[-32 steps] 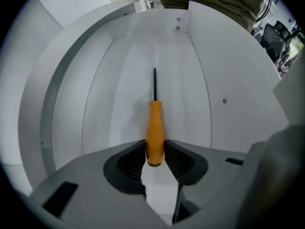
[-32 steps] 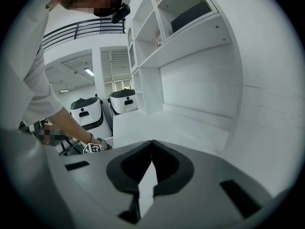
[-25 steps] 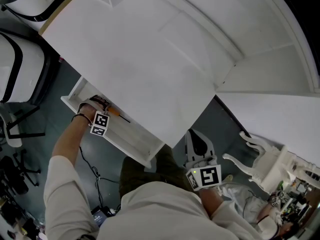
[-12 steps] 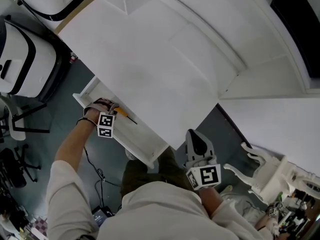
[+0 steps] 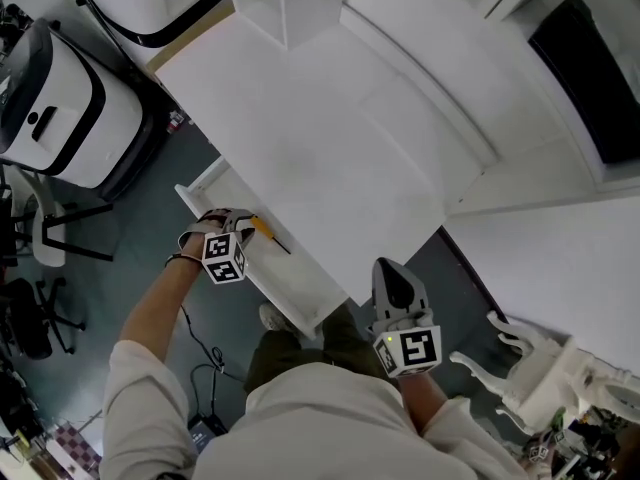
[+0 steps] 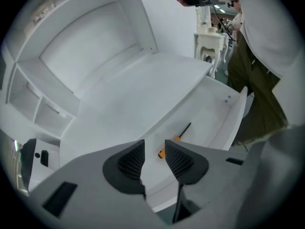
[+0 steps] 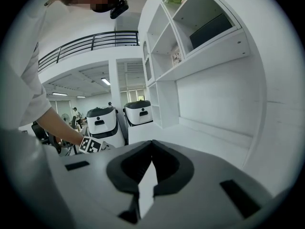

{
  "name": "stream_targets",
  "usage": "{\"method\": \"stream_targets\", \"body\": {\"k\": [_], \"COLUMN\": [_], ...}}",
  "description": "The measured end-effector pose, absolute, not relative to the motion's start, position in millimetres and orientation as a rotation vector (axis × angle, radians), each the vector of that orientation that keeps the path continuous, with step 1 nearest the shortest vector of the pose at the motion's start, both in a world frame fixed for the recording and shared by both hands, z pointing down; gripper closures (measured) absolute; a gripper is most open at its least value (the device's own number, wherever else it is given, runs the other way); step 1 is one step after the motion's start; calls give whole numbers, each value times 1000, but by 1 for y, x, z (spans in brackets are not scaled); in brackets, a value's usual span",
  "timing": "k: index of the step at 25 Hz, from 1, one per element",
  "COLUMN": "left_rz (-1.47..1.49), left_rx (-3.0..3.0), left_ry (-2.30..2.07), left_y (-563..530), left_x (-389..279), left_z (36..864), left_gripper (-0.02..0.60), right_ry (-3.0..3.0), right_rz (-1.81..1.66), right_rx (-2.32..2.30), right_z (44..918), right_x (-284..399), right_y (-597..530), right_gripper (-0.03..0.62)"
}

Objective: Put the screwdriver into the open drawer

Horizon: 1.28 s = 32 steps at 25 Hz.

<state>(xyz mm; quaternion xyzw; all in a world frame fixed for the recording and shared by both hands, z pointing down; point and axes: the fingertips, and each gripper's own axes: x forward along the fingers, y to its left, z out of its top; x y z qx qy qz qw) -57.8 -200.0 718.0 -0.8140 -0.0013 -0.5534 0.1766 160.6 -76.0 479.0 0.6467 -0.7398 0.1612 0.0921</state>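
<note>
Left gripper view: left gripper (image 6: 154, 157) jaws slightly apart, nothing between them. Screwdriver (image 6: 177, 137) just beyond jaw tips, flat on floor of open drawer (image 6: 214, 120), not touching gripper. Long axis runs along drawer length; orange handle nearest gripper, dark shaft pointing away toward drawer's far end. Screwdriver sole visible content. Right gripper (image 7: 151, 162) well apart, jaws closed on nothing, facing white shelving (image 7: 190, 27).
</note>
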Motion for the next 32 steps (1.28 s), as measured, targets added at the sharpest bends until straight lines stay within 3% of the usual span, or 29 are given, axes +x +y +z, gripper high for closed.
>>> {"method": "stream_targets", "body": {"k": [16,28,32], "left_rz": [-1196,-679,-514], "left_rx": [-2840,-2960,-2941], "left_ry": [878,1426,1575], "left_y": [-185,-170,-163], "left_x": [-75,-122,-143], "left_z": [588,485,460], "left_gripper": [451,451,482], "right_ry": [-2314,-2358,-2364], "right_rz": [387,326,309], "right_rx": [1836,1798,1787], "right_z": [449,434,431], "right_x": [130,108,100], "right_y": [-77,-81,-81], "right_gripper": [589,591,591]}}
